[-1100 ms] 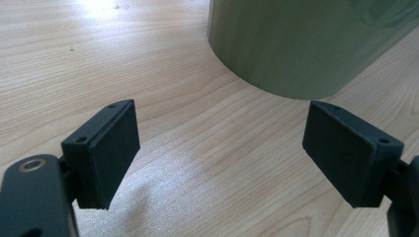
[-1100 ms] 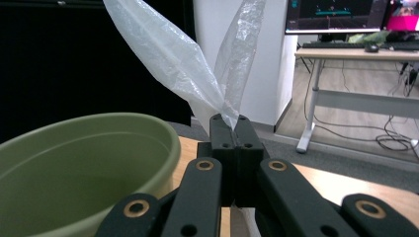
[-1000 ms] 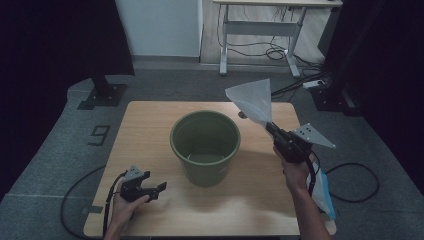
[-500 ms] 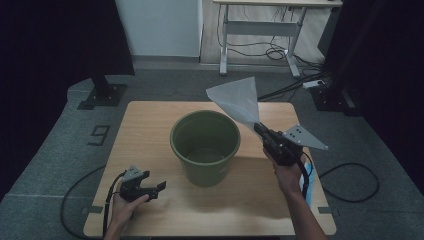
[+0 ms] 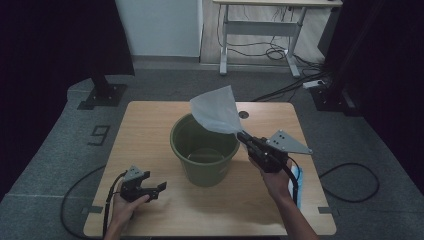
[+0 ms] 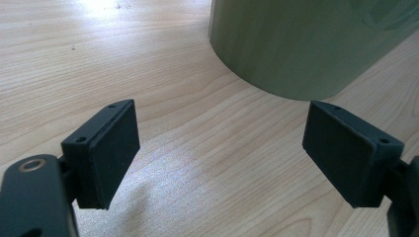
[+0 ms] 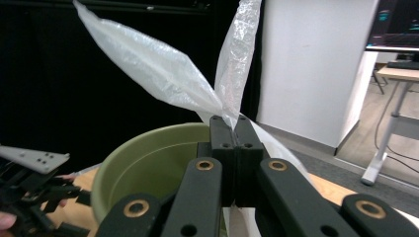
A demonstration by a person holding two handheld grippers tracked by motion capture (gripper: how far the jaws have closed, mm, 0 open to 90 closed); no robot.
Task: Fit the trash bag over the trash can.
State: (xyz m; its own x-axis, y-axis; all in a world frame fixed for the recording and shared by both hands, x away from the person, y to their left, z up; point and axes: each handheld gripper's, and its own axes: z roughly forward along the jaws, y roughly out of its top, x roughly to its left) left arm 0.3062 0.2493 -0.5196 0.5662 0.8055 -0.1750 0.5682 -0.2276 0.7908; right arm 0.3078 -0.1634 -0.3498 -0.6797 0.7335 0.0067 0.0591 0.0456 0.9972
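While your left hand rests low at the near left of the wooden table, your left gripper lies there with its jaws spread wide and nothing between them. In the left gripper view the two black pads stand well apart over bare wood, with the curved wall of the green bucket near ahead of them but not touching.

Moving toward the middle, the bucket stands upright at the table's centre, its mouth open to the high view and its inside dim.

Above the bucket's far right rim you hold up the white plastic bag. It fans out up and to the left from the pinched point, its thin film crumpled and partly see-through. In the right gripper view the bag splits into two flaps that rise from the jaw tips, one leaning left, one standing nearly straight up, with the bucket's rim just below and behind.

To the right of the bucket, your right gripper is clenched tight on the bag's corner; the jaws meet flat with only the film squeezed between them. It points up and left toward the bucket, with your right hand behind it over the table's near right part.
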